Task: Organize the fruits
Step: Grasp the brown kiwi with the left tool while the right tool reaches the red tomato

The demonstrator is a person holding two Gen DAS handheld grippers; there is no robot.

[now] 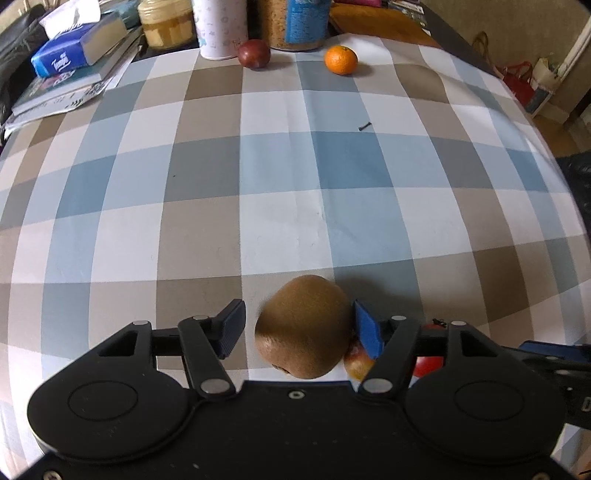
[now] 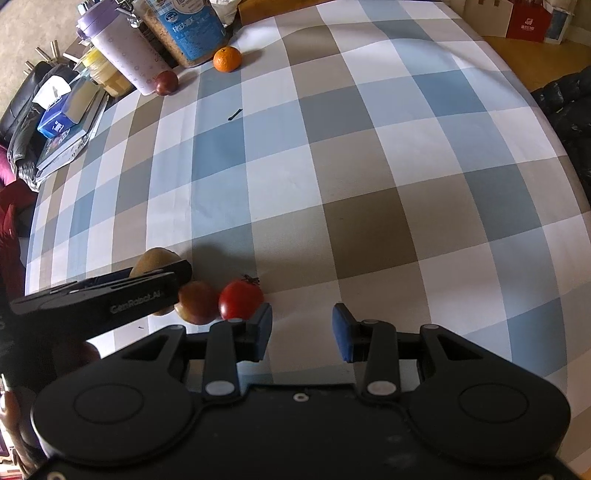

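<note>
Left wrist view: the left claw point(image 1: 297, 332) stands open around a kiwi point(image 1: 304, 326) resting on the checked counter point(image 1: 332, 184); only its right pad touches.

Right wrist view: the right claw point(image 2: 301, 330) gapes empty, beside a tomato point(image 2: 240, 299) and a reddish fruit point(image 2: 195, 302).

Checked tablecloth point(image 1: 207, 177) — far edge: tissue pack point(image 1: 62, 55), stacked books point(image 1: 70, 85), white cup point(image 1: 219, 29), blue-labelled jar point(image 1: 295, 22).
</note>
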